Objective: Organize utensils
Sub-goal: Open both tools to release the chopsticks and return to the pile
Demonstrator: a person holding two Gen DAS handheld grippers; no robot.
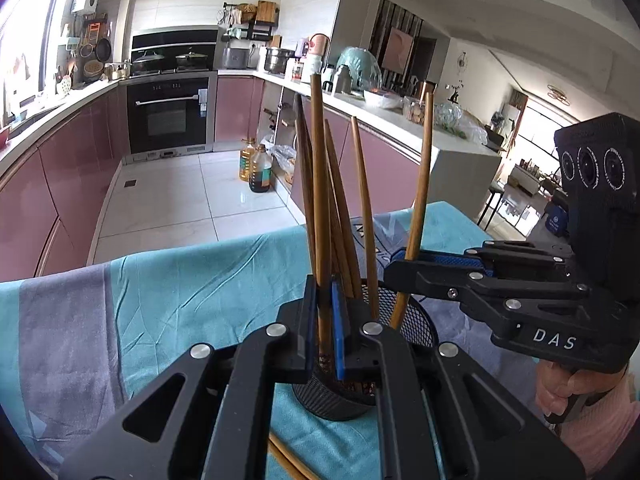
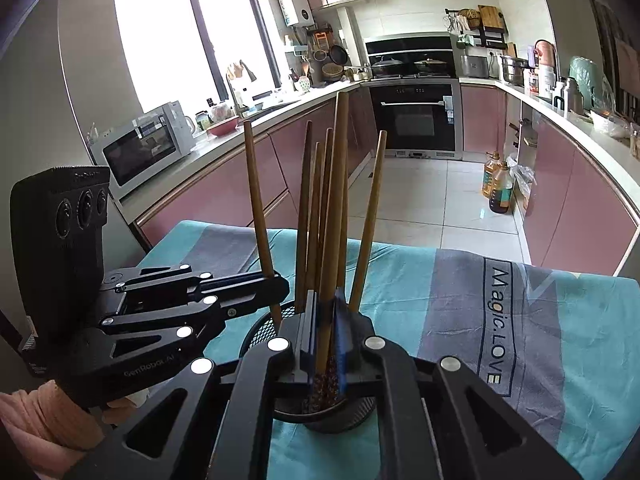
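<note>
A black mesh cup (image 1: 418,322) stands on the cloth-covered table with several brown chopsticks upright in it. My left gripper (image 1: 324,286) is shut on one chopstick (image 1: 319,184) whose lower end reaches into the cup. From the right, my right gripper (image 1: 400,266) is shut on another chopstick (image 1: 421,184) that leans over the cup's rim. In the right wrist view the right gripper (image 2: 325,306) pinches its chopstick (image 2: 336,208) above the cup (image 2: 260,332). The left gripper (image 2: 280,285) comes in from the left with its chopstick (image 2: 256,200).
One loose chopstick (image 1: 289,461) lies on the teal and grey cloth (image 1: 180,280) near the front edge. Kitchen counters, an oven and oil bottles (image 1: 256,168) on the floor lie beyond the table. A person's hand (image 1: 560,388) grips the right handle.
</note>
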